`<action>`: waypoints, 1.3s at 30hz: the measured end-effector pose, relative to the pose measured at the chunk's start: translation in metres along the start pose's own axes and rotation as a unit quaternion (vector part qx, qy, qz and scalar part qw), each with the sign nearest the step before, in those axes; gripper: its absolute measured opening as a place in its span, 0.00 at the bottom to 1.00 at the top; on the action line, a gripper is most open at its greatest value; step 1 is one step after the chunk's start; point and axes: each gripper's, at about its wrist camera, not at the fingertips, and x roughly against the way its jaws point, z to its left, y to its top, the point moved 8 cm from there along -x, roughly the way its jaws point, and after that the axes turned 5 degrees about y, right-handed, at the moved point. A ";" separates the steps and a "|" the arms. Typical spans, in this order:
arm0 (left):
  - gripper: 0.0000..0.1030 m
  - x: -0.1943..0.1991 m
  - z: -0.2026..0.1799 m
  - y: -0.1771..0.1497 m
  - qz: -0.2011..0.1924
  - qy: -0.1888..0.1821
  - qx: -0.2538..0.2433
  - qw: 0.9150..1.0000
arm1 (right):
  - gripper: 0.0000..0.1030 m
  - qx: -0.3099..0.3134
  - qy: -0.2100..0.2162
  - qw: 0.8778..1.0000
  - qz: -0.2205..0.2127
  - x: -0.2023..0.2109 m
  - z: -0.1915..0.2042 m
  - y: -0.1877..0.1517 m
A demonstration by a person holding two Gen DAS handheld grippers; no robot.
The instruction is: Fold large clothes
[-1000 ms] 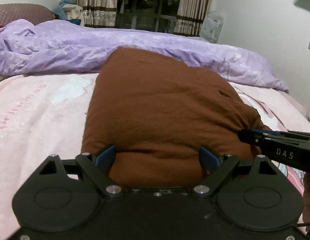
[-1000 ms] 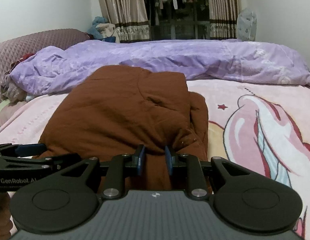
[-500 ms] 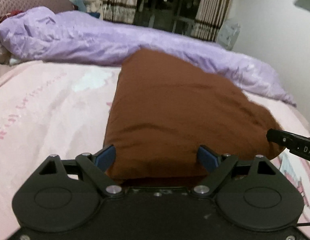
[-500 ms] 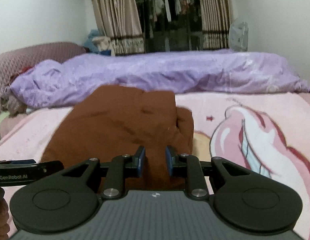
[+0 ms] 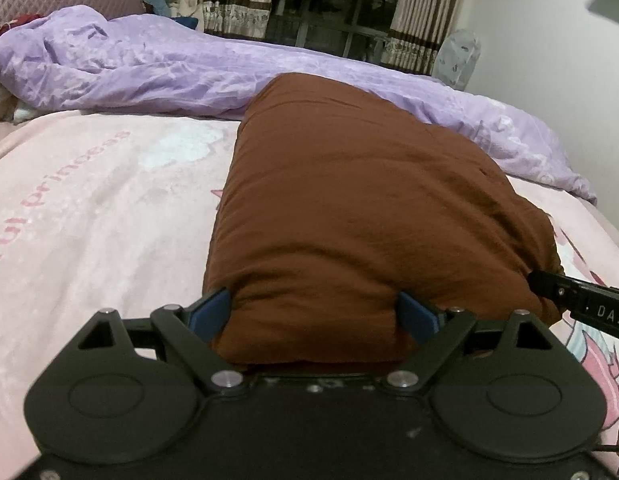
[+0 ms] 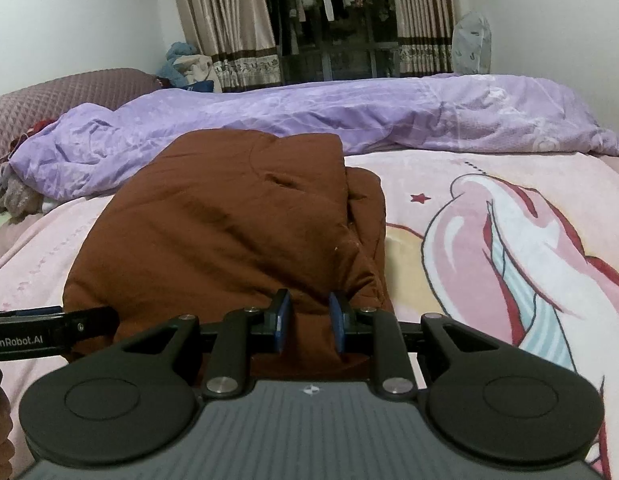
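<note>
1. Bedroom: pink fleece blanket with a cartoon print (image 6: 489, 248) covers the bed; crumpled lilac duvet (image 6: 349, 120) is bunched along the far edge, beige curtains (image 6: 225, 20) and hanging clothes behind it.
2. Folded brown padded garment (image 5: 361, 216) lies on the pink blanket, mid-bed, its far end touching the lilac duvet. Near end is a thick, rounded fold facing both cameras.
3. Left gripper (image 5: 313, 314): jaws stand wide, blue pads on either side of the near fold's left portion. Fabric bulges between them and both pads touch it; I read that as a grip on the thick fold.
4. Right gripper (image 6: 309, 320): jaws narrow, blue pads (image 6: 283, 320) pinch a bunch of brown fabric at the garment's near right corner. Cloth fills the gap between them.
5. Each gripper shows in the other's view: the right one's black finger at the right edge of the left wrist view, the left one's finger at the left edge of the right wrist view, both against the garment's near edge.
6. Right side of the garment shows layered edges, with a lower layer sticking out beside the top one.
</note>
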 end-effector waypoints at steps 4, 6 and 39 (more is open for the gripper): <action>0.87 0.006 0.002 0.010 0.002 0.000 0.009 1.000 | 0.26 0.003 0.000 1.000 -0.005 0.005 0.003 0.006; 0.87 0.012 0.001 0.022 -0.009 -0.005 0.012 1.000 | 0.26 0.007 0.006 1.000 -0.016 0.011 0.006 0.017; 0.90 -0.019 -0.007 0.069 -0.006 0.024 -0.021 0.999 | 0.26 0.027 0.012 1.000 0.003 -0.027 0.026 0.047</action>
